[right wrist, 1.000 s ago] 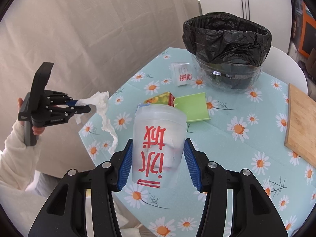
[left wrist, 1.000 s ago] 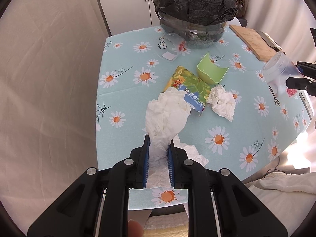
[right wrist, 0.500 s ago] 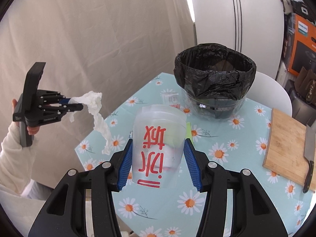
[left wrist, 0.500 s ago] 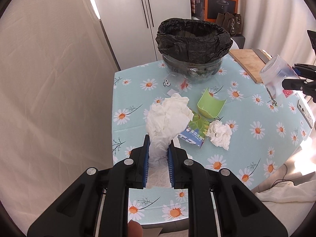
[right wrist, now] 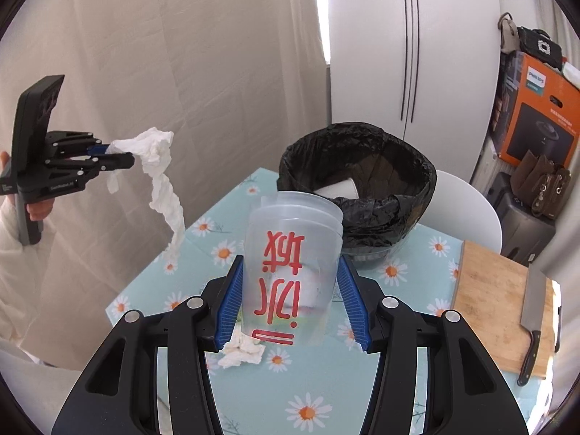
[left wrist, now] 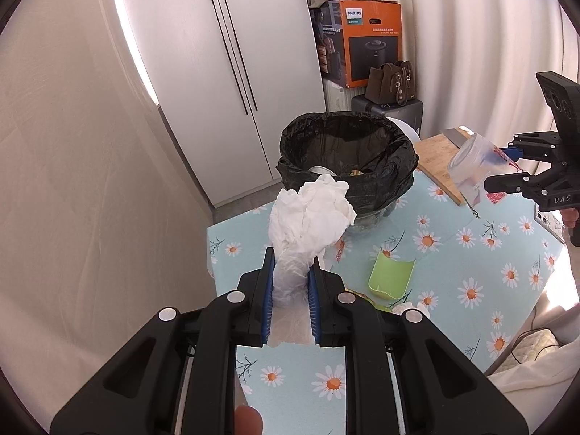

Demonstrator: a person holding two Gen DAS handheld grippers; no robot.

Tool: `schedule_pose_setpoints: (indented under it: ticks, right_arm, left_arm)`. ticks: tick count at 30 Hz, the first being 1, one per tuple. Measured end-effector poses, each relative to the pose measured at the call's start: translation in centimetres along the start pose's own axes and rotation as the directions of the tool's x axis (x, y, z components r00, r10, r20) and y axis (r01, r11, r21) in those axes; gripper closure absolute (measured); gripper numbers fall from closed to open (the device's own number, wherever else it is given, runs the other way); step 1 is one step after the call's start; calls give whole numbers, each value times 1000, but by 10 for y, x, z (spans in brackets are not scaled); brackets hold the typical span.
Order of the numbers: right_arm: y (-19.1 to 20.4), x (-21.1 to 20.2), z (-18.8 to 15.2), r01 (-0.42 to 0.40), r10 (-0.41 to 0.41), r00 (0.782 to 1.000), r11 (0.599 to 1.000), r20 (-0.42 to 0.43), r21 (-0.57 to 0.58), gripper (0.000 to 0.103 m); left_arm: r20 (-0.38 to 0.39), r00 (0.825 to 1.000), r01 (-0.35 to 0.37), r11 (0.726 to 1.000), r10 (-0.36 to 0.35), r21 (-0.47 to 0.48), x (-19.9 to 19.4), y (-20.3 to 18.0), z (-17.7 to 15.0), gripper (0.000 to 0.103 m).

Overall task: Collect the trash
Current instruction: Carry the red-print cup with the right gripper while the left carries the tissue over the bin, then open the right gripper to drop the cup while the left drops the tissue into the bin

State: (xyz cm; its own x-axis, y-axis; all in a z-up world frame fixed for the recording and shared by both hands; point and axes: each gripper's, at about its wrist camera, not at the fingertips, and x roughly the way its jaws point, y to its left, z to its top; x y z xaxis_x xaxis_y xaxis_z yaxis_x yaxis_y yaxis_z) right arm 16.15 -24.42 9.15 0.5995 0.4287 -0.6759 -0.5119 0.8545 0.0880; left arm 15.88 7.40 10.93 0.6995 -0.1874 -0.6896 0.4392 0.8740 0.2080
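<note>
The left gripper (left wrist: 290,272) pinched a white tissue (left wrist: 308,217) above the table's (left wrist: 471,253) edge at six o'clock from the black-lined bin (left wrist: 348,159); open air lay between. The right gripper (right wrist: 290,290) clasped a clear cup (right wrist: 290,253) with red characters. Both had risen since earlier. An orange box (left wrist: 366,40) read PHILIPS.

Paper, plastic, wood and steel in your view

Your crumpled tissue (left wrist: 308,217) is soft matt paper; your cup (right wrist: 290,272) is smooth frosted plastic; the bin liner (right wrist: 362,166) is glossy wrinkled black film; the cutting board (right wrist: 489,297) is matt wood; the knife blade (right wrist: 533,301) is dull metal.
</note>
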Motion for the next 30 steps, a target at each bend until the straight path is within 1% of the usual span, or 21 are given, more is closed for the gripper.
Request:
schedule_pose_setpoints:
  ticks: [5, 9, 15, 19, 25, 30]
  right_arm:
    - [-3, 2, 29, 58, -58, 998, 998, 26, -12, 56]
    - [-8, 3, 51, 97, -97, 994, 995, 58, -6, 56]
    - [-23, 15, 74, 135, -138, 987, 990, 88, 46, 55]
    - [-37, 26, 81, 158, -166, 982, 983, 85, 90, 55]
    - [-57, 45, 90, 189, -200, 978, 971, 66, 148, 55]
    - [-67, 61, 97, 195, -210, 976, 963, 61, 187, 55]
  left_arm:
    - [64, 997, 39, 997, -43, 62, 5, 6, 39, 86]
    - [116, 989, 83, 990, -96, 113, 13, 12, 68, 86]
    - [140, 976, 140, 971, -168, 192, 36, 19, 112, 86]
    - [166, 961, 181, 956, -222, 230, 54, 23, 138, 86]
    - [177, 937, 248, 931, -301, 269, 82, 26, 163, 86]
    - [155, 922, 297, 904, -355, 307, 109, 22, 169, 86]
